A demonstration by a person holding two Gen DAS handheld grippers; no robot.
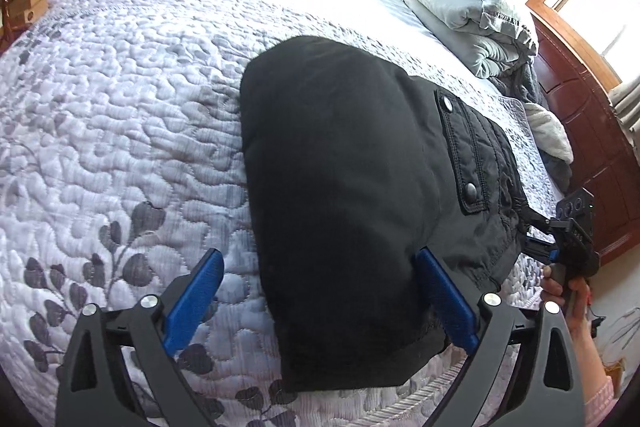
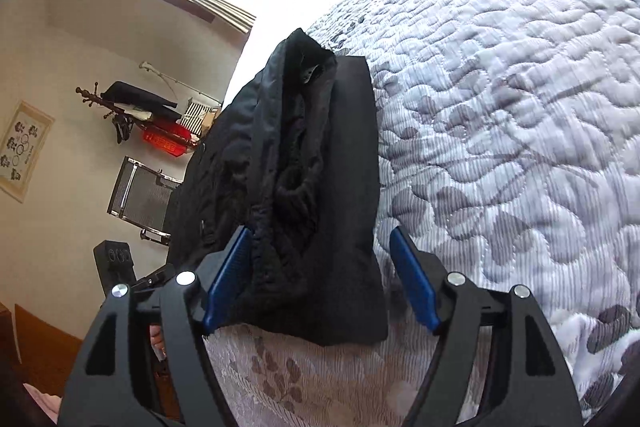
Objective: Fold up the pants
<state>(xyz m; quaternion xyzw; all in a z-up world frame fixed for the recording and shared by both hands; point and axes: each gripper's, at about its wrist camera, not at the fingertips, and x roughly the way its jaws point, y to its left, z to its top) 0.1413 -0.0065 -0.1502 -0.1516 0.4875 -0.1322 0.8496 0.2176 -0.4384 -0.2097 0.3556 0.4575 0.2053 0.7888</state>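
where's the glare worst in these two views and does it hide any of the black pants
Left wrist view: sunlight blows out the far end of the quilt to pure white; the pants stay readable, pocket snaps included. Right wrist view: window glare whitens the quilt's top edge behind the pants, whose folds read dark; fisheye curves both views.

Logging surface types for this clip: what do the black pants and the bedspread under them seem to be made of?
Black pants: apparently a matte woven fabric, cotton or synthetic; stitched pocket flap with metal-looking snaps, and a fuzzy lining visible in the right wrist view. Bedspread: quilted textile, pale with grey leaf print; puffy stitched swirls suggest padding inside.
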